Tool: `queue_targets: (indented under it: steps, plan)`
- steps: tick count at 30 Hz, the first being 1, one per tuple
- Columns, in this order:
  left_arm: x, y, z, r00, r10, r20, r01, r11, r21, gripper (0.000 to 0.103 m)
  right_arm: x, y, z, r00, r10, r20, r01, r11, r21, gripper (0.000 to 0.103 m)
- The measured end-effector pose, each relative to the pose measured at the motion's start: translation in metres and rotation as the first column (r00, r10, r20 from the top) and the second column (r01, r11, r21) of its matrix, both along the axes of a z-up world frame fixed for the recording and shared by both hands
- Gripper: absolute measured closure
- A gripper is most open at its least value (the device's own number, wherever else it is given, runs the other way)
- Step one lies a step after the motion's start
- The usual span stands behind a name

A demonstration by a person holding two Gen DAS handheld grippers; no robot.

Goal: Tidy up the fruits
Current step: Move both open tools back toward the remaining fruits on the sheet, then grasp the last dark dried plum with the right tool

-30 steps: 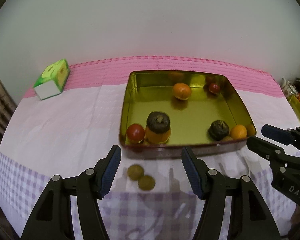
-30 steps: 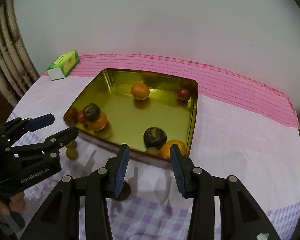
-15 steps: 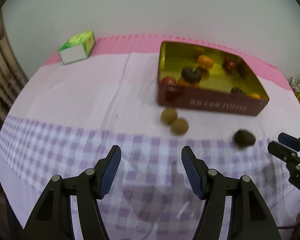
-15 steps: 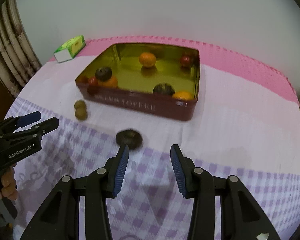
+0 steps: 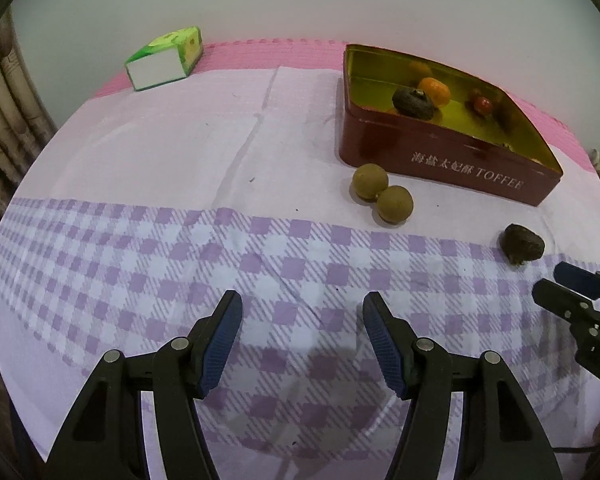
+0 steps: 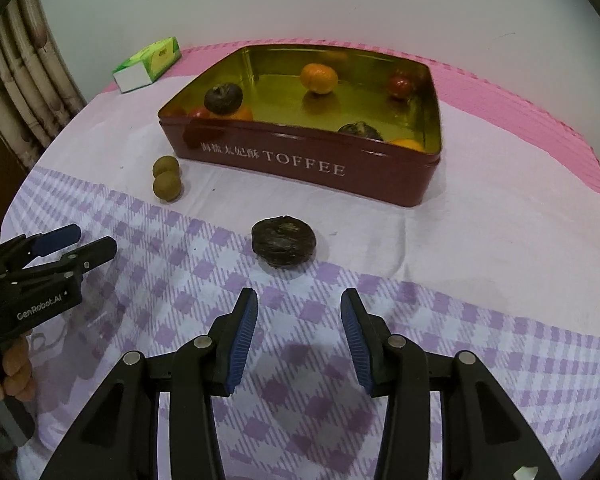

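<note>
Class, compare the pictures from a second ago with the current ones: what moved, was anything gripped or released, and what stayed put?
Both grippers drew back from the toffee tin, the left gripper also swinging leftward; neither took or released anything, and the right gripper stays open too. The dark fruit and two green fruits lie on the cloth, and the tin's fruits are unmoved.

tin front wall hides fruit bases | right gripper cut by edge
</note>
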State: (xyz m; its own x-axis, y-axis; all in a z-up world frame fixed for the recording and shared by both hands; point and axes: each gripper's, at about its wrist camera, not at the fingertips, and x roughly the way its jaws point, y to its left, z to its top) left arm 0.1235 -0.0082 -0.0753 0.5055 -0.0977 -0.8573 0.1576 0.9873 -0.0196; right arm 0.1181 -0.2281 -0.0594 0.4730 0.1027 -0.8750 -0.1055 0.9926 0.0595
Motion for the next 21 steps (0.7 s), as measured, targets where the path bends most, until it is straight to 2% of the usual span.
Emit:
queue_targets:
  steps: [11,18,21]
  plan:
    - [0.005,-0.006,-0.004,1.000,-0.002,-0.007,0.002,1.000,0.002,0.039,0.019,0.005,-0.010,1.000,0.006,-0.021,-0.006,1.000,0.006,0.062]
    - [0.013,-0.010,-0.005,1.000,-0.004,-0.002,0.004,1.000,-0.002,0.039,0.032,0.015,-0.011,1.000,0.022,-0.012,-0.023,0.999,-0.027,0.061]
    - [0.015,-0.012,-0.005,1.000,-0.005,-0.001,0.005,1.000,-0.003,0.039,0.036,0.017,-0.011,1.000,0.023,-0.008,-0.024,0.998,-0.050,0.066]
